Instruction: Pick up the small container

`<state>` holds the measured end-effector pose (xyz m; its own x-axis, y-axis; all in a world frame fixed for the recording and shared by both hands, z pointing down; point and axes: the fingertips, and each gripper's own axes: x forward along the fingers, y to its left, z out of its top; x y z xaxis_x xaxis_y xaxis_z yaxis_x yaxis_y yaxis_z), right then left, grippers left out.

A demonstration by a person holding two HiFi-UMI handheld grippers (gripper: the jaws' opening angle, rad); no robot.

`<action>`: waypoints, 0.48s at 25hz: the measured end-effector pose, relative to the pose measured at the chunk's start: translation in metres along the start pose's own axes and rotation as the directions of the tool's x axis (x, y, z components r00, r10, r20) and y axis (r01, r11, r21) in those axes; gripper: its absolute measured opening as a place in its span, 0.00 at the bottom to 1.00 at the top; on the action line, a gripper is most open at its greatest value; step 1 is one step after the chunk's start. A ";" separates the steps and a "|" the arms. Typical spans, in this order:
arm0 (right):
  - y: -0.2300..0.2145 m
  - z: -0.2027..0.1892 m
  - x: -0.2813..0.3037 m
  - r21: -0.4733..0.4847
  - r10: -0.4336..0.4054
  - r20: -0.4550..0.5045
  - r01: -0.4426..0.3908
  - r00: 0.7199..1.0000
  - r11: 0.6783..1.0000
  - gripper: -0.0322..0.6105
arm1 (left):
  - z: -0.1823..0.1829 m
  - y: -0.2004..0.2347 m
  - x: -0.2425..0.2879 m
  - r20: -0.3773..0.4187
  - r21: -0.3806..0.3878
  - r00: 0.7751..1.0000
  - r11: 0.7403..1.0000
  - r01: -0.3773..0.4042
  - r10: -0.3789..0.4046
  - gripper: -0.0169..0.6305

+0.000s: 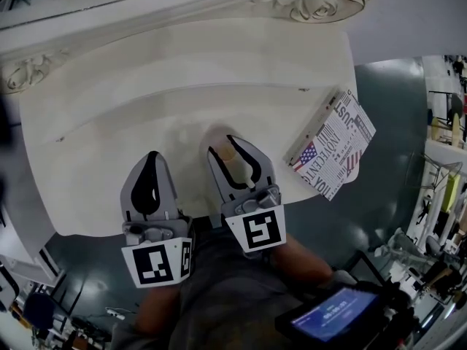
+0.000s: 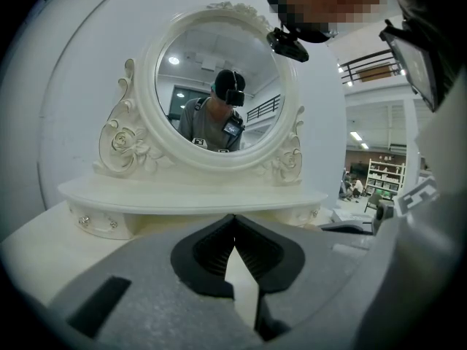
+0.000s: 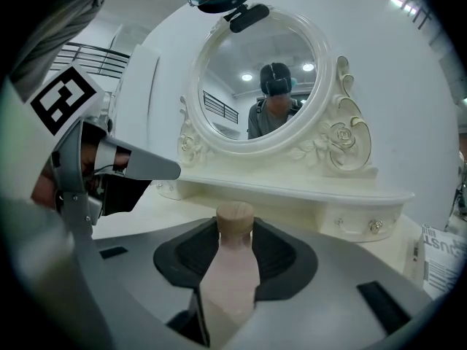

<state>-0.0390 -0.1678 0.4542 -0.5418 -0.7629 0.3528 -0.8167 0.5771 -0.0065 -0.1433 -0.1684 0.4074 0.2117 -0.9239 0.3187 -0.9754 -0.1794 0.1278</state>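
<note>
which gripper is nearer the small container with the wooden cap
Right. The right gripper has the small container between its jaws; the left gripper is off to that container's left, jaws together and empty.

small container (image 3: 230,290): smooth matt pink, wood-look cap (image 3: 236,217) | table (image 1: 109,122): glossy white | right hand-held gripper (image 3: 235,228): matt grey plastic

Left gripper (image 1: 151,156) has jaws together; right gripper (image 1: 222,146) apparently clamps the small container (image 3: 232,268).
</note>
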 end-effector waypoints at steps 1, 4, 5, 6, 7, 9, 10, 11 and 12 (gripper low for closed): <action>0.000 0.001 0.000 0.000 -0.001 0.002 0.001 1.000 1.000 0.28 | 0.002 0.000 0.000 0.003 0.002 1.000 1.000 0.003 -0.003 0.05; 0.000 0.000 0.000 -0.001 0.001 -0.003 -0.001 1.000 1.000 0.27 | 0.006 -0.003 0.000 0.010 0.008 1.000 1.000 0.013 -0.013 0.05; 0.000 0.000 0.000 -0.002 0.001 -0.005 -0.001 1.000 1.000 0.27 | 0.007 -0.004 0.000 0.012 0.014 1.000 1.000 0.014 -0.014 0.05; 0.000 0.000 0.000 -0.002 0.001 -0.004 -0.001 1.000 1.000 0.27 | 0.008 -0.004 0.000 0.013 0.019 1.000 1.000 0.012 -0.013 0.05; 0.000 0.000 0.000 -0.002 0.002 -0.004 -0.002 1.000 1.000 0.27 | 0.009 -0.005 -0.001 0.013 0.023 1.000 1.000 0.011 -0.012 0.05; 0.000 0.000 0.000 -0.004 0.003 -0.005 -0.003 1.000 1.000 0.27 | 0.009 -0.006 0.000 0.011 0.022 1.000 1.000 0.015 -0.015 0.05; -0.001 0.001 0.001 -0.002 0.003 -0.002 -0.003 1.000 1.000 0.27 | 0.009 -0.006 0.000 0.011 0.018 1.000 1.000 0.019 -0.020 0.05; -0.001 0.001 0.001 0.001 0.001 0.002 -0.002 1.000 1.000 0.27 | 0.010 -0.007 0.001 0.011 0.017 1.000 1.000 0.022 -0.022 0.05; -0.002 0.002 0.002 0.006 -0.001 0.005 0.001 1.000 1.000 0.27 | 0.010 -0.007 0.001 0.013 0.019 1.000 1.000 0.022 -0.022 0.05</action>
<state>-0.0388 -0.1709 0.4530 -0.5418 -0.7649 0.3483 -0.8185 0.5743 -0.0121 -0.1372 -0.1713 0.3975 0.2327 -0.9238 0.3039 -0.9715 -0.2061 0.1174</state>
